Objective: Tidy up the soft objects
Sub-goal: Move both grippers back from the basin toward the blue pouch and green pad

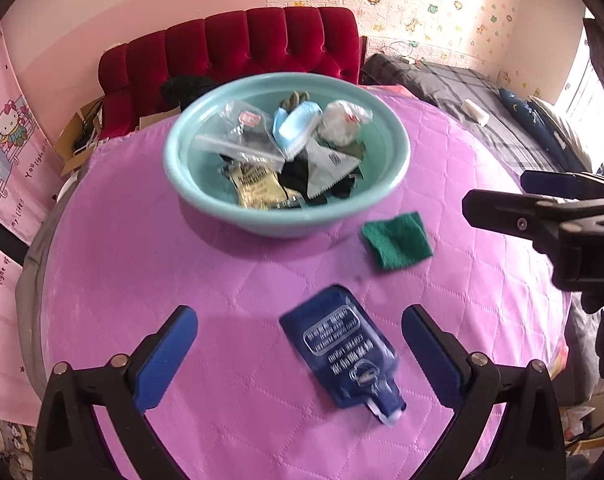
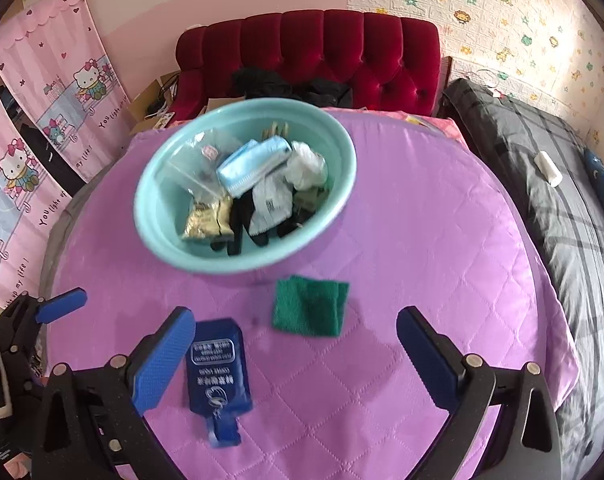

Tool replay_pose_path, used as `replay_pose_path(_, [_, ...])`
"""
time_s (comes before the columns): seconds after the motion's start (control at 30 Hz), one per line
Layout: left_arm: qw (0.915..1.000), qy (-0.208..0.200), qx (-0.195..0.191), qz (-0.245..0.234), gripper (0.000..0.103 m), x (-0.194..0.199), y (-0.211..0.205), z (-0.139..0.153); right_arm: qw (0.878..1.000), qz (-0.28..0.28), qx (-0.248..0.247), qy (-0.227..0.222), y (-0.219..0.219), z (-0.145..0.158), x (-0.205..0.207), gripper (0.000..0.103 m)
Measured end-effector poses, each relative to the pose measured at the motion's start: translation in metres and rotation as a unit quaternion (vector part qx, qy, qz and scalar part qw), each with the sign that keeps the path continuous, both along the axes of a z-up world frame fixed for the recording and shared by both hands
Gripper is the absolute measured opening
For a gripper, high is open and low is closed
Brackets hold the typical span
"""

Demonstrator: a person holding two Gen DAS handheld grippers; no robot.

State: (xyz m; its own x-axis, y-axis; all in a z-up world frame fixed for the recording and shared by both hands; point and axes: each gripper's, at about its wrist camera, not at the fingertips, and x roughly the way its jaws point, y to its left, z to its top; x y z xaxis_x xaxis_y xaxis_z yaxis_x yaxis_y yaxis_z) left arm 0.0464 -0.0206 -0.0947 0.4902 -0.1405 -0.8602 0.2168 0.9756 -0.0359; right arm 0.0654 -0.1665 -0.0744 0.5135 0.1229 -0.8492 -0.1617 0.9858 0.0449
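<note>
left gripper [image 1: 300, 356]: hovering low over the near part of the pad, jaws standing wide apart, holding nothing; pouch lying between the fingers but untouched
right gripper [image 2: 296, 356]: hovering over the pad too, jaws spread wide, nothing in them; cloth sitting just beyond the gap, pouch lying by the left finger [image 2: 164, 360]
pouch [image 1: 341, 354]: dark blue spouted pouch lying flat on the pad, near side, spout pointing toward the cameras
cloth [image 1: 397, 245]: green folded cloth lying on the pad, just near-right of the bowl, apart from the pouch
bowl [image 1: 174, 152]: teal bowl sitting at the far middle of the pad, holding soft stuff
bowl contents: blue mask [image 1: 296, 126], clear zip bag [image 1: 242, 136], white crumpled bag [image 1: 341, 120], gold packet [image 1: 258, 186], grey packet [image 1: 329, 172], black fabric; all piling together
pad [image 1: 142, 264]: purple quilted pad covering the surface under everything
background: red sofa [image 1: 238, 40] standing behind the bowl, grey plaid bedding [image 2: 541, 184] lying to the right
</note>
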Motion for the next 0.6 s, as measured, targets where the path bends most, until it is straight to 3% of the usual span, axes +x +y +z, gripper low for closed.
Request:
replay_pose_path(0.27, [0.9997,0.023,-0.002,0.006,0.103,-0.019,-0.006,-0.025,1.0,-0.001,-0.028,-0.008,-0.002,-0.028,-0.029,0.103])
replay_pose_path(0.6, [0.9989,0.045,-0.002,0.015,0.103,-0.026,-0.013,-0.042,1.0,-0.01,-0.018,0.018,-0.016,-0.053,-0.034,0.103])
